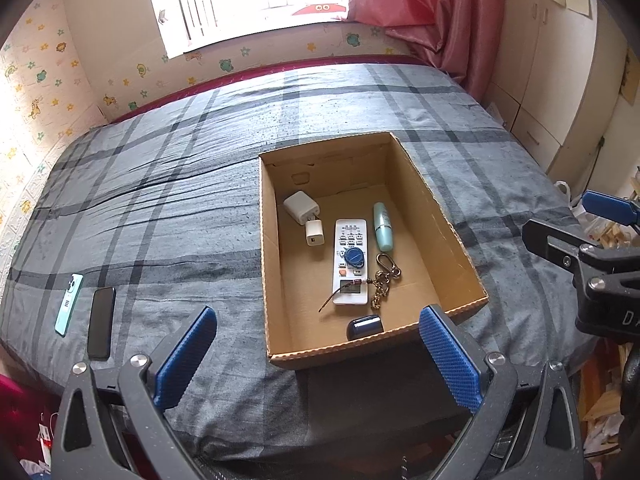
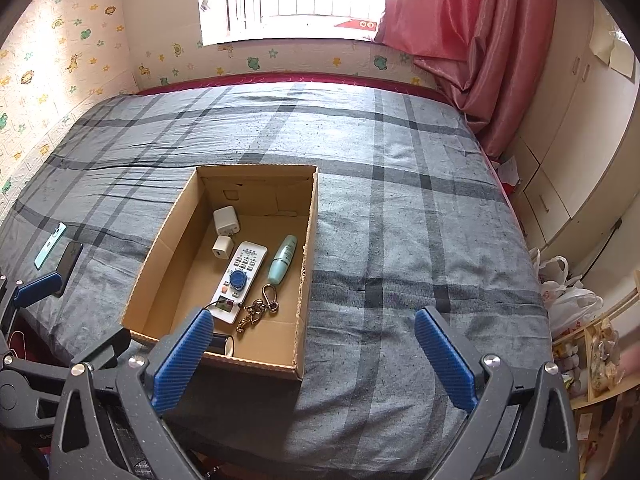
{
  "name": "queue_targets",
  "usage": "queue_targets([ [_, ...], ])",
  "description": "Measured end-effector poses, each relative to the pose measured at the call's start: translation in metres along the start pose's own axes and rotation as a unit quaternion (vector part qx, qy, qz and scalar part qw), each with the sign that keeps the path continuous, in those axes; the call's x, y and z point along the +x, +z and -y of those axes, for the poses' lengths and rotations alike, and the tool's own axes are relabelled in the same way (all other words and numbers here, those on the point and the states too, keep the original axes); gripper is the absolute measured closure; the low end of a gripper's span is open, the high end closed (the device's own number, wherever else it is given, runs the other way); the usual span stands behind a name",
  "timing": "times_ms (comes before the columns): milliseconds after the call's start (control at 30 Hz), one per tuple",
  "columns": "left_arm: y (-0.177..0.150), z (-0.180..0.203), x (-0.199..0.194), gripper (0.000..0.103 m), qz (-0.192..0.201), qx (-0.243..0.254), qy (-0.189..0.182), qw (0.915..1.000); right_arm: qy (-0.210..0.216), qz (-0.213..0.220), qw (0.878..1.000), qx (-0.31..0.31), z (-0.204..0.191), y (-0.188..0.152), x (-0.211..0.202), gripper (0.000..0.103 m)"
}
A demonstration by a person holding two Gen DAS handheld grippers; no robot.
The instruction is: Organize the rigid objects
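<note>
An open cardboard box [image 1: 436,200] [image 2: 160,248] sits on the plaid bed. Inside lie a white remote [image 1: 352,280] [image 2: 250,258] with a blue round tag [image 1: 355,257] [image 2: 237,279] on it, two white chargers [image 1: 301,207] [image 2: 226,219], a mint tube [image 1: 383,227] [image 2: 283,260], a gold keychain with carabiner [image 1: 386,270] [image 2: 266,300] and a dark blue case [image 1: 365,327] [image 2: 222,344]. A black phone [image 1: 101,322] [image 2: 70,260] and a mint phone [image 1: 69,309] [image 2: 50,245] lie on the bed left of the box. My left gripper [image 1: 316,354] and right gripper [image 2: 314,354] are open, empty, near the box's front edge.
The grey plaid bed [image 1: 160,208] [image 2: 400,220] fills both views. A pink curtain [image 2: 480,40] and white cupboards [image 2: 568,140] stand at the right. Plastic bags [image 2: 568,296] and shelves with clutter are off the bed's right side.
</note>
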State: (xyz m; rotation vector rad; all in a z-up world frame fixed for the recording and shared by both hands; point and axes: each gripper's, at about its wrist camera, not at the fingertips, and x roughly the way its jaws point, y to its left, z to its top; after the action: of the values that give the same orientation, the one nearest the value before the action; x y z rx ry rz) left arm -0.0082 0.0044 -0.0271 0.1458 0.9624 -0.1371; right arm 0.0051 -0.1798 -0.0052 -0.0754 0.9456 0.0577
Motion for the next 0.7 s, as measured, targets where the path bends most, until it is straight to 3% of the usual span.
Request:
queue_targets([
  [700,-0.0017,0.0002,0.0032,0.0,0.0,-0.001,0.0,1.0,-0.002,0.004,1.0,0.007,0.0045,-0.0003,0.0001,0.0],
])
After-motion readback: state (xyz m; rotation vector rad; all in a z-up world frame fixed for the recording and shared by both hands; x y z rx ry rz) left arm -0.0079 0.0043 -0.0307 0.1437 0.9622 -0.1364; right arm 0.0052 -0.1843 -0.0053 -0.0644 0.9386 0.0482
